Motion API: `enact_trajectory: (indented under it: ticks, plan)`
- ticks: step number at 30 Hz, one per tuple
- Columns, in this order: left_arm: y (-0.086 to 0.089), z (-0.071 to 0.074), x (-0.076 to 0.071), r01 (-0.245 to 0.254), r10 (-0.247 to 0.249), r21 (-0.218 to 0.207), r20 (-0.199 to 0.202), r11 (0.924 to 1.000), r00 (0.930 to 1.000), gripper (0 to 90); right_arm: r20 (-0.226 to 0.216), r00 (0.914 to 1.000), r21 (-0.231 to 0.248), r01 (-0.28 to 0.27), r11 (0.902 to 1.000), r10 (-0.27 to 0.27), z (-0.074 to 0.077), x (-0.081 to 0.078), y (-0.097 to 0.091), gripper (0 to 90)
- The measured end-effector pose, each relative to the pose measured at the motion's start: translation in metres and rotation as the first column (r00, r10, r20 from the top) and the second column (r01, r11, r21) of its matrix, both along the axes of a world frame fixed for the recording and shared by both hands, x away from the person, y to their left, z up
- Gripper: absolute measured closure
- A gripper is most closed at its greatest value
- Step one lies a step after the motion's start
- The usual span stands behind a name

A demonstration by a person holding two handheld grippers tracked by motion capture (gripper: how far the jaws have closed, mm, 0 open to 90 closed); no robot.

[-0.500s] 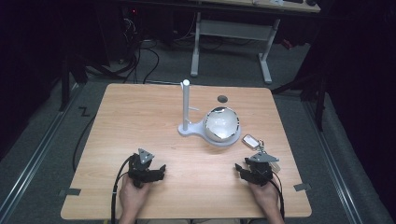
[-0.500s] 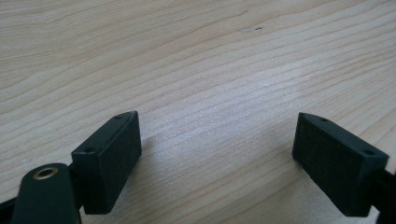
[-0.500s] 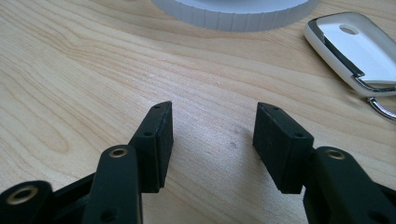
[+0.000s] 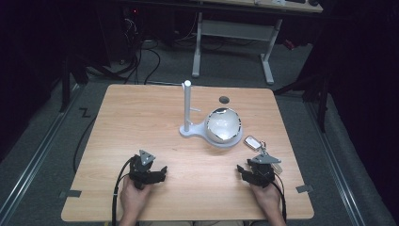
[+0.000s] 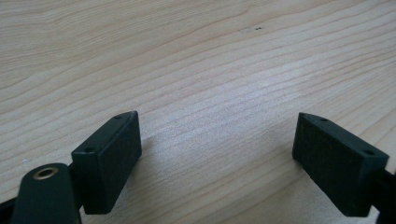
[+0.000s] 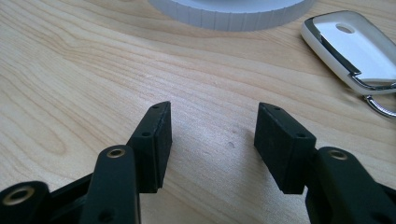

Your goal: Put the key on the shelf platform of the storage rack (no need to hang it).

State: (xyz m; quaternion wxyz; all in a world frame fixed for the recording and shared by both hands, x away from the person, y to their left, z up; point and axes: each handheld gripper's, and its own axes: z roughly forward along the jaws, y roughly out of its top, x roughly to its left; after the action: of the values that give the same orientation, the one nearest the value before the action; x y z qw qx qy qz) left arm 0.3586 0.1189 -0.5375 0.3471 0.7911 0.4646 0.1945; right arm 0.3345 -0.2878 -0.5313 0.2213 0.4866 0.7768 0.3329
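Down at the near edge of the wooden worktop point(image 4: 141, 117), both grippers rest low in the person's hands, well apart from each other. The left gripper point(image 4: 157, 173) sits at the near left; in the left gripper view its two black jaws stand spread wide over bare wood grain, with nothing between them. The right gripper point(image 4: 244, 172) sits at the near right, and in the right gripper view its jaws are likewise parted and empty — only worktop shows in the gap.

Nearest to the right gripper lies a key fob point(image 4: 252, 141), white with a silver rim, flat on the wood just beyond and slightly to the right of that gripper, with a metal ring point(image 6: 380, 106) at its near end. It lies apart from the jaws, untouched. In the right gripper view the key fob point(image 6: 355, 51) is ahead and to the right of the right-hand jaw.

Just beside the fob, toward the middle of the worktop, stands a white stand point(image 4: 188, 113) — an upright post on a flat base — with a rounded white bowl-like dish point(image 4: 223, 126) on that base. A small dark round spot point(image 4: 224, 99) marks the wood beyond the dish.
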Motion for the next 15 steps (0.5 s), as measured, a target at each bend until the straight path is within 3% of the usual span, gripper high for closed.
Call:
enact_trajectory:
  ticks: [15]
  plan:
    - [-0.0017,-0.0002,-0.0002,-0.013,0.013,0.004,0.001,0.9999,0.9999,14.8,0.002,0.9999,-0.004,0.015,0.9999,-0.015,-0.0001,-0.0006,0.0007,46.1]
